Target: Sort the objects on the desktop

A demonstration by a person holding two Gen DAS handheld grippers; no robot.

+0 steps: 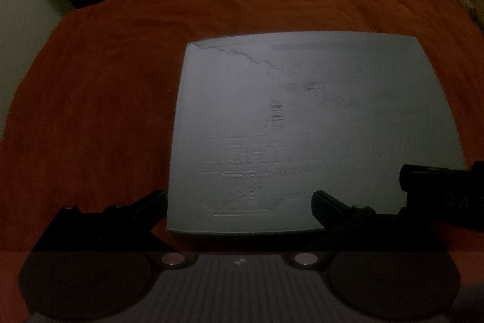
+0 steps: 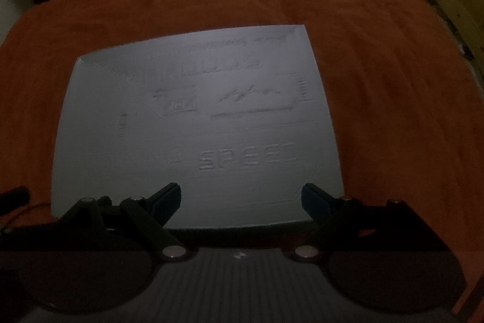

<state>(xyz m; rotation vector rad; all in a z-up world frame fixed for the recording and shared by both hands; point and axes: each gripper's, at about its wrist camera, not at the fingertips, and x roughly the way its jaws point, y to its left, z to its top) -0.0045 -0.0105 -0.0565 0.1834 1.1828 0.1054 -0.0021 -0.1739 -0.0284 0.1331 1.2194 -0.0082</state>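
- Both tongs, left gripper [image 1: 239, 200] and right gripper [image 2: 241, 196], have their fingers spread apart, holding nothing.
- Flat grey box [image 2: 196, 123] with embossed "SPEED" lies on the orange cloth [image 2: 378, 50], just before them.
- Dim light; perhaps it is cardboard.

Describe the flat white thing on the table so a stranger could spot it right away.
An orange cloth covers the table. On it, just ahead of both open grippers, lies a flat white box. It is the only pale thing on the cloth, with raised lettering, "SPEED" among it.
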